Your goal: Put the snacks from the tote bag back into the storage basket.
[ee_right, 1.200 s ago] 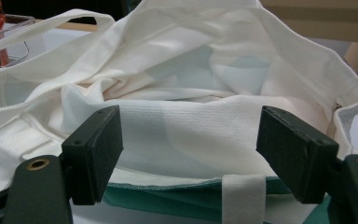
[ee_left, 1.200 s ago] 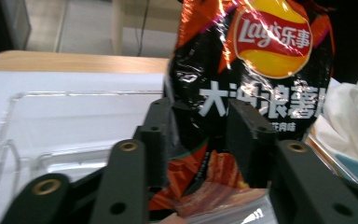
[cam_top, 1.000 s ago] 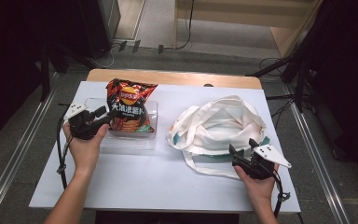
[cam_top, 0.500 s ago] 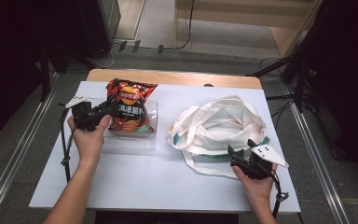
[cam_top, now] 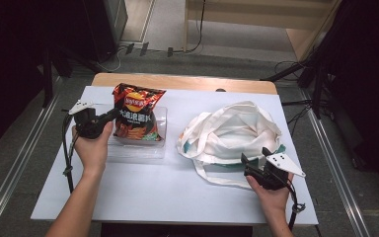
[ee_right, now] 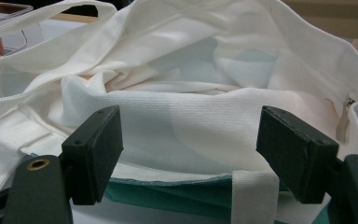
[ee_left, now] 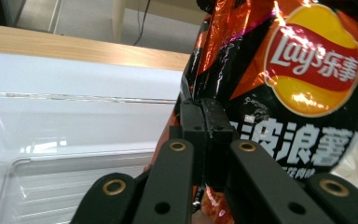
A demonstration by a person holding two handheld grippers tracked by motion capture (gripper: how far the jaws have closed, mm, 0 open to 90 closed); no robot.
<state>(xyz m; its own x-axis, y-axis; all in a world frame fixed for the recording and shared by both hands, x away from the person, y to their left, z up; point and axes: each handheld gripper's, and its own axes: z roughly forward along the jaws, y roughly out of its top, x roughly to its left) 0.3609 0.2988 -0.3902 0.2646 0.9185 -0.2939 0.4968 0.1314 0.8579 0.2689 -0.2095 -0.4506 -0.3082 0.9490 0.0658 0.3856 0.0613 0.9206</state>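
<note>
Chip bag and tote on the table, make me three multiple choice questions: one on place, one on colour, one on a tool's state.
1. Where does the glossy orange and black chip bag stand?
A. in the clear plastic bin
B. inside the tote
C. on the floor

2. What colour is the soft cloth tote bag mostly?
A. red
B. cream white
C. black

3. How is the left tool?
A. wide open above the bag
B. lying on the table
C. shut on the bag's edge

Answers: 1 A, the high view shows the bag upright in the bin. 2 B, its cloth is cream white with teal underneath. 3 C, the left gripper view shows the pads pressed together on the bag's side seam, having just closed.
</note>
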